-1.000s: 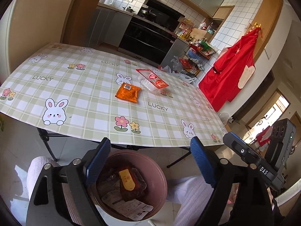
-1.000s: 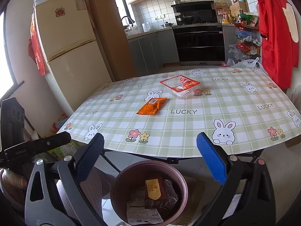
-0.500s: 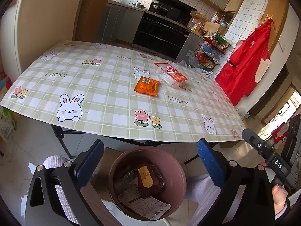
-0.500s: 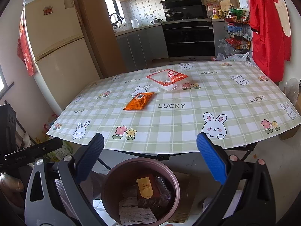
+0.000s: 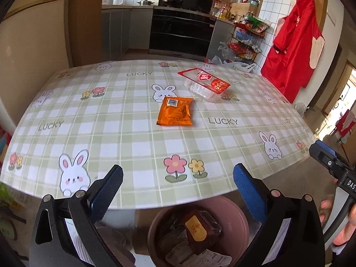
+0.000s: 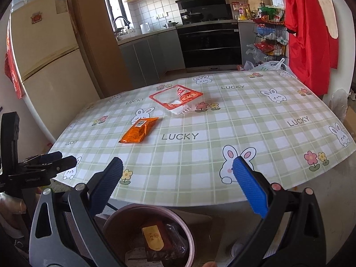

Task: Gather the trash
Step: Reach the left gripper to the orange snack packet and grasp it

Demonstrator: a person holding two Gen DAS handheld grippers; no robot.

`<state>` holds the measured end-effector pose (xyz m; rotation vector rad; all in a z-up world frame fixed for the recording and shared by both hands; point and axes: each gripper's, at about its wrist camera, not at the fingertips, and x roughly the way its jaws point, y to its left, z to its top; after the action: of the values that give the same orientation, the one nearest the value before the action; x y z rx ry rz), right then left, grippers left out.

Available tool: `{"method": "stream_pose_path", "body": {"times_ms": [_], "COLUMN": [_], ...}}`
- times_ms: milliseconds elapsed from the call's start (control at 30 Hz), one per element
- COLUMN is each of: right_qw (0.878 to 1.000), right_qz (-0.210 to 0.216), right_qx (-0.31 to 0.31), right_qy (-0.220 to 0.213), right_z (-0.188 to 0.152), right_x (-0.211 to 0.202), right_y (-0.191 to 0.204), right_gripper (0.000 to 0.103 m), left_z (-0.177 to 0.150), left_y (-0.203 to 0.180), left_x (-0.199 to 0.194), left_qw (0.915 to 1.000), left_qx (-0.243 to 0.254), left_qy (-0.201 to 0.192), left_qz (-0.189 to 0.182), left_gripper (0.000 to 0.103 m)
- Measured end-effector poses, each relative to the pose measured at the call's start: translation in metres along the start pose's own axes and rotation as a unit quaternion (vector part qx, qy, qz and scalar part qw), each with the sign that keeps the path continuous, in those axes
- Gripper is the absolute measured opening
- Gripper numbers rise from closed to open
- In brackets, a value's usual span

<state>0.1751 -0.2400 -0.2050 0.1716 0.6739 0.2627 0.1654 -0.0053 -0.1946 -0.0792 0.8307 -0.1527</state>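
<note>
An orange snack packet (image 5: pixel 176 113) lies flat mid-table; it also shows in the right wrist view (image 6: pixel 139 130). Behind it lies a clear plastic tray with a red-edged film lid (image 5: pixel 205 83), seen too in the right wrist view (image 6: pixel 176 99). A pink trash bin (image 5: pixel 233 215) with wrappers inside stands on the floor below the table's near edge, also in the right wrist view (image 6: pixel 115 227). My left gripper (image 5: pixel 178 185) is open and empty over the table's near edge. My right gripper (image 6: pixel 178 183) is open and empty, likewise at the near edge.
The table (image 5: pixel 124 133) wears a green checked cloth with rabbits. A fridge (image 6: pixel 44 66) stands left, kitchen counters and oven (image 6: pixel 211 42) behind, a wire rack (image 5: pixel 244 42) and red apron (image 5: pixel 296 49) to the right. The other gripper shows at the left edge of the right wrist view (image 6: pixel 44 166).
Both grippers have risen and moved forward from over the bin toward the table's near edge. The table looms larger and the bin has dropped to the bottom of both views. Jaws stay open.
</note>
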Motion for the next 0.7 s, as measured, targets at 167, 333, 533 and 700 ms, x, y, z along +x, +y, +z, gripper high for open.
{"method": "stream_pose_path", "body": {"times_ms": [167, 333, 533, 700], "right_qw": [1.0, 1.0, 1.0, 0.999], "right_qz": [0.001, 0.001, -0.01, -0.022], "right_qx": [-0.007, 0.005, 0.009, 0.004], "right_qy": [0.004, 0.02, 0.026, 0.032], "right_z": [0.023, 0.045, 0.062, 0.062], "right_x": [0.029, 0.064, 0.095, 0.114], "right_y": [-0.016, -0.042, -0.058, -0.062], "right_gripper": [0.097, 0.097, 0.097, 0.097], "left_z": [0.044, 0.076, 0.09, 0.096], "left_y": [-0.008, -0.009, -0.004, -0.003], "left_x": [0.053, 0.118, 0.176, 0.204], "left_qw": [0.999, 0.9971, 0.9949, 0.9936], "left_qx": [0.04, 0.053, 0.053, 0.066], "left_qy": [0.017, 0.052, 0.085, 0.088], "left_qz": [-0.005, -0.017, -0.006, 0.027], "left_gripper": [0.097, 0.097, 0.097, 0.097]}}
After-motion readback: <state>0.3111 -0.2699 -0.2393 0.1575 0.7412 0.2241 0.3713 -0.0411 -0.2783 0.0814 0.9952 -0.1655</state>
